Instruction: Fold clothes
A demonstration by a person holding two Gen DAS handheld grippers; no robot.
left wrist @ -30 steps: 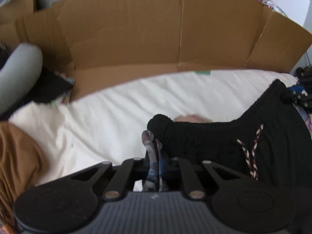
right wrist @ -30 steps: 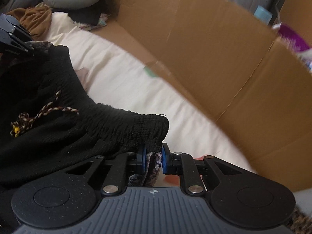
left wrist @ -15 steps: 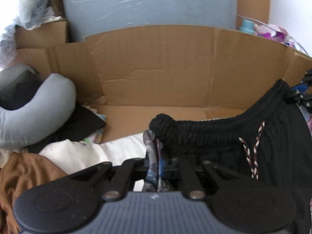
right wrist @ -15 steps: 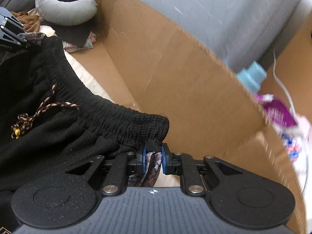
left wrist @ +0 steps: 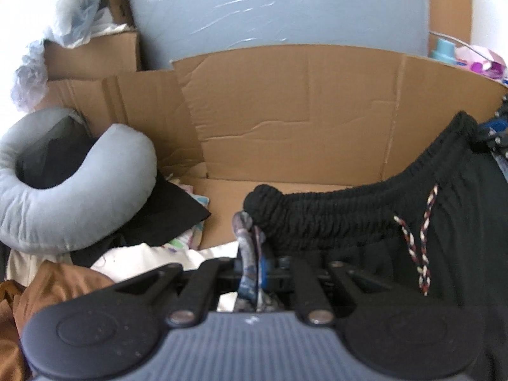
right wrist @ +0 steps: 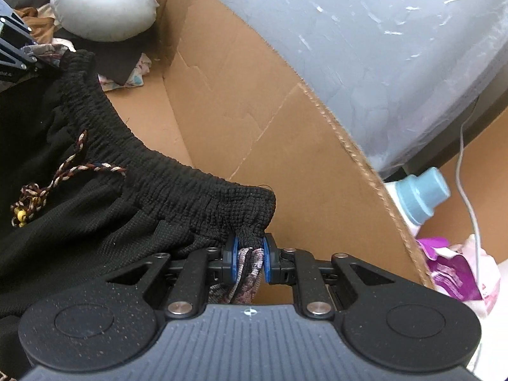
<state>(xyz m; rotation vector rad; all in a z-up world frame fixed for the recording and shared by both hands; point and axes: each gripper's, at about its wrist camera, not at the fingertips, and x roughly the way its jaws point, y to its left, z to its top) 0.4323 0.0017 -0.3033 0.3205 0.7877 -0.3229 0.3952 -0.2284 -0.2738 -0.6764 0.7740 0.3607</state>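
Note:
A pair of black shorts (left wrist: 365, 219) with an elastic waistband and a braided drawstring (left wrist: 419, 244) hangs stretched between my two grippers. My left gripper (left wrist: 254, 254) is shut on the left end of the waistband, with a patterned inner fabric (left wrist: 243, 244) pinched in too. My right gripper (right wrist: 249, 254) is shut on the other end of the shorts (right wrist: 95, 190), blue pads pressing the waistband and the patterned lining (right wrist: 247, 273). The drawstring (right wrist: 63, 174) dangles on the front. Each gripper shows at the edge of the other's view.
A brown cardboard wall (left wrist: 301, 111) stands behind, with a blue-grey wrapped panel (left wrist: 270, 9) above it. A grey neck pillow (left wrist: 73, 184), dark clothes and a rust-brown cloth (left wrist: 47, 289) lie left. A blue-capped bottle (right wrist: 419, 197) and purple packets (right wrist: 451, 270) sit right.
Both grippers rose with the shorts, lifting the waistband off the white bed sheet. The views tilted up, so the sheet dropped out of sight and the panel behind the cardboard appeared.

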